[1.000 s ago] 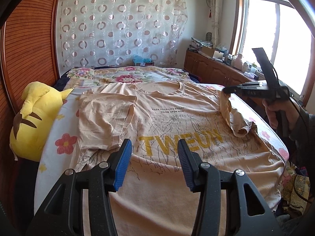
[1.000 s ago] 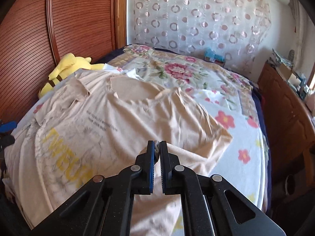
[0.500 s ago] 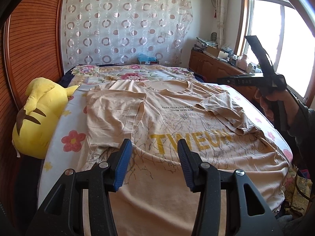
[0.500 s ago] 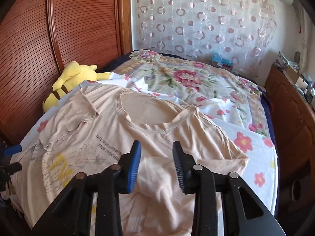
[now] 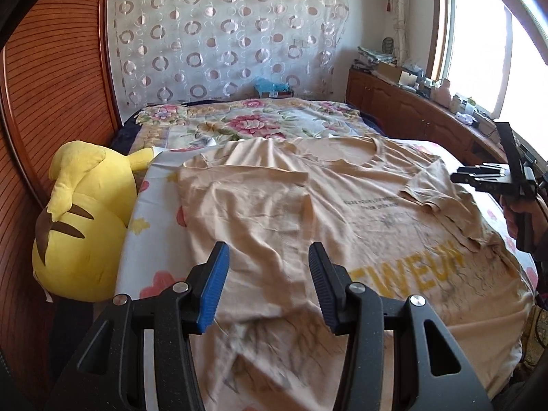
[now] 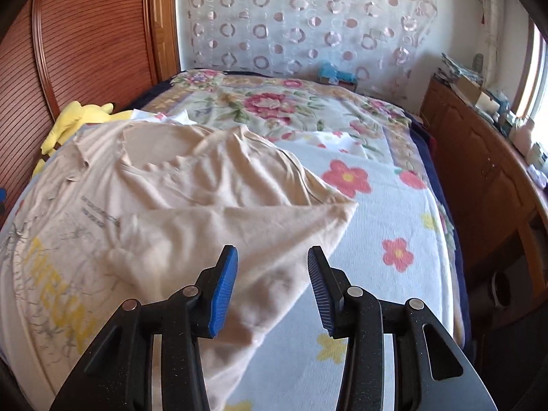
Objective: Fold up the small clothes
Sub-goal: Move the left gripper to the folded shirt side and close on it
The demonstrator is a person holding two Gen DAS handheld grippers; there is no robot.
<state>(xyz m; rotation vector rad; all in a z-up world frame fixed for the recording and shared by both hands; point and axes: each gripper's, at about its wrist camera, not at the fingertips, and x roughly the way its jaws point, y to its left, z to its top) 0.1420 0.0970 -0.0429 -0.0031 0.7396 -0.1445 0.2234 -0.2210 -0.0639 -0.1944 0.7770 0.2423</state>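
Beige T-shirt point(image 5: 342, 205) lies spread beneath both gaping grippers, touching neither

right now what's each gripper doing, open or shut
Left gripper: open, holding nothing, above the t-shirt.
Right gripper: open, holding nothing.

Yellow plush toy point(image 5: 80, 226) against wooden headboard point(image 5: 51, 78), floral bedspread point(image 6: 373, 205), circle-patterned curtain point(image 5: 226, 34), cluttered wooden cabinet point(image 6: 479, 157)
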